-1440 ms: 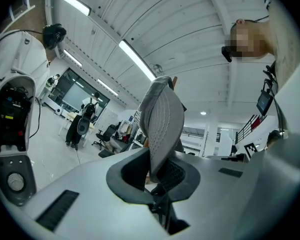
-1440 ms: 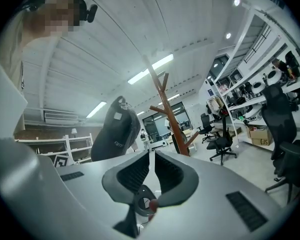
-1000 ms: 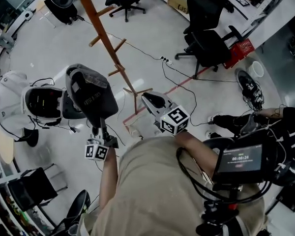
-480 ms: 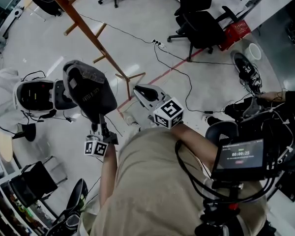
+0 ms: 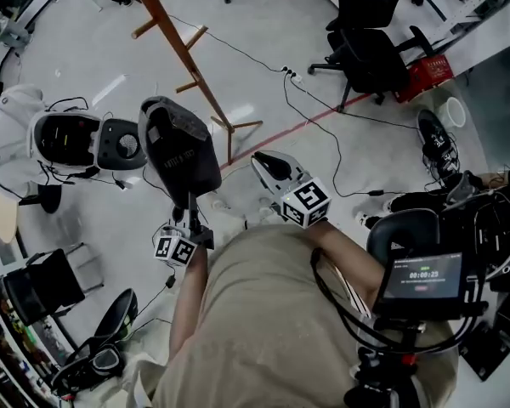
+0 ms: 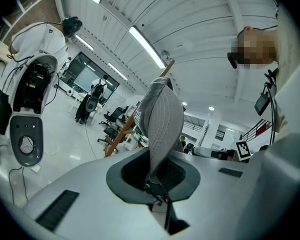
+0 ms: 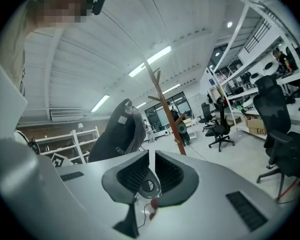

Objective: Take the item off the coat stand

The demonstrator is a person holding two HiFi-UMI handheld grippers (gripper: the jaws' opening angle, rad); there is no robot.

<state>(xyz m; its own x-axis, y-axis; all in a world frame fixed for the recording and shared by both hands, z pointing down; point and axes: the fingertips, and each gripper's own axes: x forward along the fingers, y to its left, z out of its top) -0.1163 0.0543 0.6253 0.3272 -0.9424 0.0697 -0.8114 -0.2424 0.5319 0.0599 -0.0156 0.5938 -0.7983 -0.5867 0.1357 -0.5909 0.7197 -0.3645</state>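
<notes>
Grey cap (image 5: 183, 147) tight in left gripper (image 5: 189, 215)

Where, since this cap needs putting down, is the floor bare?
Bare floor for the cap lies between the coat stand and the white machine, and again between the stand and the black chair, crossed only by a thin cable. It is crowded to the right, round the shoes and tangled leads, and at the stand's foot.

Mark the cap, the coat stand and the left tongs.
cap (image 5: 183, 147), head view, its middle.
coat stand (image 5: 187, 65), head view, its pole.
left tongs (image 6: 157, 171), left gripper view, between the tips.
</notes>
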